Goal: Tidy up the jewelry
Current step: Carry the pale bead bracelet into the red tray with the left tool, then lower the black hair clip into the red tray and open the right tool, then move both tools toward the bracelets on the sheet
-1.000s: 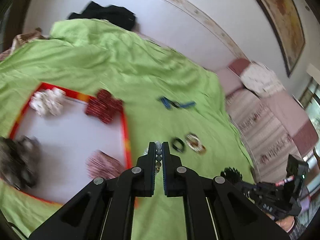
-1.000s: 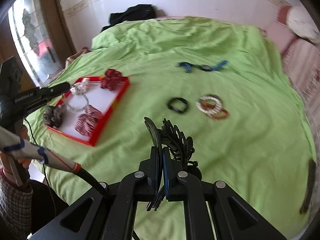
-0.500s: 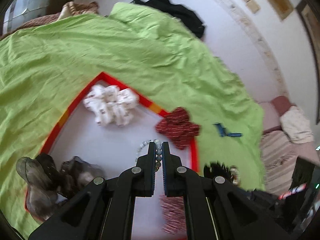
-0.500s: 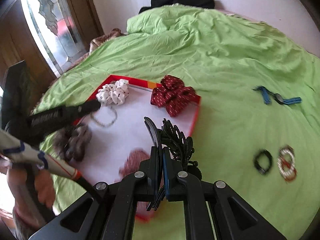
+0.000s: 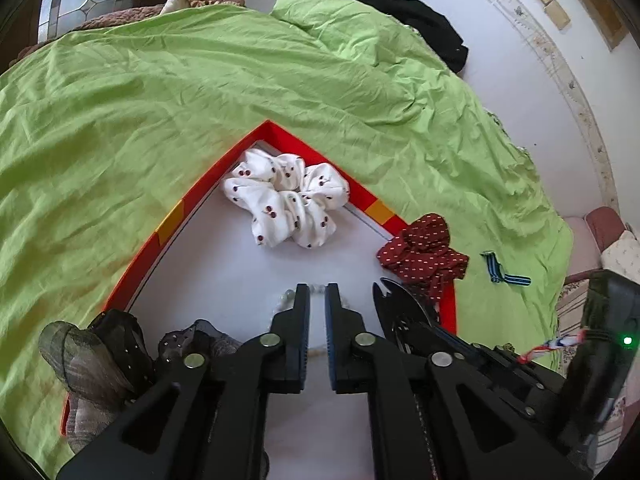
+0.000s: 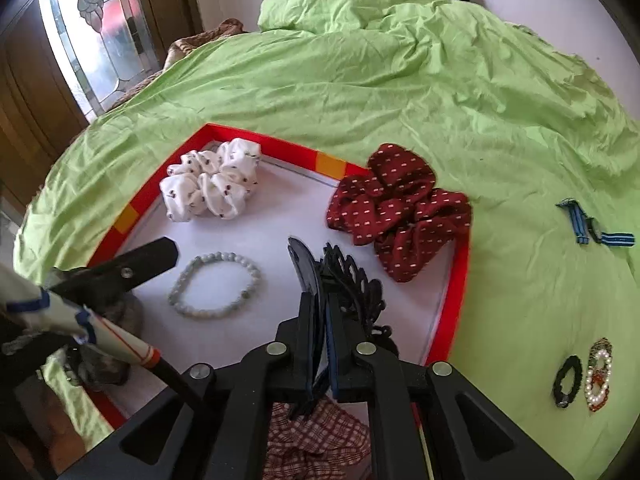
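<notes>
A pale grey-green beaded bracelet (image 6: 216, 290) lies flat on the white floor of the red-rimmed tray (image 6: 460, 280). Over it, the left gripper (image 5: 317, 294) stands slightly parted, seemingly empty. The right gripper (image 6: 320, 296) pinches a black ornate hair claw (image 6: 354, 284).

A red-rimmed tray (image 6: 456, 280) with a white floor on a lime-green bedsheet (image 6: 360, 80) holds a white cherry-print scrunchie (image 6: 212, 190), a maroon white-dashed scrunchie (image 6: 400, 208) and a pale grey-green bead bracelet (image 6: 216, 284).
</notes>
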`<state>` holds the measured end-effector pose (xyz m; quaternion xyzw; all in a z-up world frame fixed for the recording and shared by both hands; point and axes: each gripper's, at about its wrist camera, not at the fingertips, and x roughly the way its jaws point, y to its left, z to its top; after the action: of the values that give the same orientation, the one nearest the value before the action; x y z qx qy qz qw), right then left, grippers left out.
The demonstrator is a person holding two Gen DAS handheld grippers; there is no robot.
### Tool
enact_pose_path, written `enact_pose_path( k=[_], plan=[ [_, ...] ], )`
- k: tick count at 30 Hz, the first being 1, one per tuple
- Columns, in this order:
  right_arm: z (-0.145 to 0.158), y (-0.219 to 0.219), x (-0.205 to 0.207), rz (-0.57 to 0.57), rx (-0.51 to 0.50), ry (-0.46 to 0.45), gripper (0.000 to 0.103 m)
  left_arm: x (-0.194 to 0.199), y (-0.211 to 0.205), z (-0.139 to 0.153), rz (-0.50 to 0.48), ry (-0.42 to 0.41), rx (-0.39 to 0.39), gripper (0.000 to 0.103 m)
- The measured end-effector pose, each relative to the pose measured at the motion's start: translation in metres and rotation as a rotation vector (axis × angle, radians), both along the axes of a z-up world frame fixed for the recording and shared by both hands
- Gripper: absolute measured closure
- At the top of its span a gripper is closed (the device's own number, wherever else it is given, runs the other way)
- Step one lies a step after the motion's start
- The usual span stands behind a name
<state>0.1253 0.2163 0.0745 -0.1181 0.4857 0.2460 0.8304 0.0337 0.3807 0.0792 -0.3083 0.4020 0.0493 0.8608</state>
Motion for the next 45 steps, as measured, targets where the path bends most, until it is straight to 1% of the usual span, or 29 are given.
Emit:
enact_pose_path(
  k=[1,2,3,5,8,11,14,20,23,28,31,33,35,36,38,40,45],
  plan=[
    [0.003,-0.003,-0.001,-0.003,0.003,-0.006,0.086,-0.001,-0.001,0.002,-0.001,-0.009,0.000,0.080],
    [0.007,-0.006,-0.001,-0.006,0.013,-0.009,0.074,-0.003,-0.001,0.004,0.002,-0.019,0.003,0.068],
    [0.013,-0.012,-0.003,-0.015,0.031,-0.017,0.062,-0.005,-0.002,0.007,0.006,-0.036,0.012,0.063],
    [0.026,-0.024,-0.008,-0.033,0.067,-0.038,0.056,-0.010,-0.005,0.012,0.001,-0.054,0.020,0.063],
    [0.044,-0.047,-0.022,-0.047,0.076,-0.056,0.056,-0.019,-0.012,0.019,-0.018,-0.074,0.033,0.062],
    [0.062,-0.090,-0.042,-0.105,0.095,-0.077,0.056,-0.027,-0.022,0.025,-0.030,-0.091,0.081,0.062],
    [0.070,-0.135,-0.059,-0.173,0.109,-0.081,0.055,-0.033,-0.035,0.029,-0.057,-0.104,0.112,0.062],
    [0.073,-0.244,-0.094,-0.346,0.114,-0.069,0.055,-0.048,-0.057,0.036,-0.096,-0.142,0.162,0.062],
    [0.080,-0.308,-0.116,-0.451,0.132,-0.083,0.055,-0.054,-0.069,0.037,-0.099,-0.156,0.192,0.061],
    [0.084,-0.396,-0.146,-0.606,0.150,-0.099,0.055,-0.065,-0.093,0.041,-0.119,-0.171,0.220,0.061],
    [0.076,-0.441,-0.165,-0.679,0.154,-0.096,0.055,-0.073,-0.112,0.048,-0.146,-0.180,0.213,0.061],
    [0.066,-0.464,-0.175,-0.714,0.171,-0.081,0.055,-0.078,-0.124,0.050,-0.169,-0.172,0.184,0.061],
    [0.057,-0.481,-0.181,-0.735,0.195,-0.065,0.055,-0.084,-0.140,0.051,-0.214,-0.161,0.131,0.061],
    [0.051,-0.487,-0.183,-0.740,0.205,-0.060,0.055,-0.086,-0.150,0.051,-0.239,-0.155,0.119,0.060],
    [0.041,-0.495,-0.182,-0.742,0.217,-0.050,0.055,-0.088,-0.176,0.052,-0.300,-0.142,0.134,0.059],
    [0.029,-0.496,-0.177,-0.741,0.241,-0.026,0.055,-0.083,-0.206,0.050,-0.365,-0.113,0.166,0.058],
    [0.010,-0.483,-0.156,-0.684,0.306,-0.005,0.055,-0.064,-0.260,0.047,-0.469,-0.049,0.173,0.058]
  ],
)
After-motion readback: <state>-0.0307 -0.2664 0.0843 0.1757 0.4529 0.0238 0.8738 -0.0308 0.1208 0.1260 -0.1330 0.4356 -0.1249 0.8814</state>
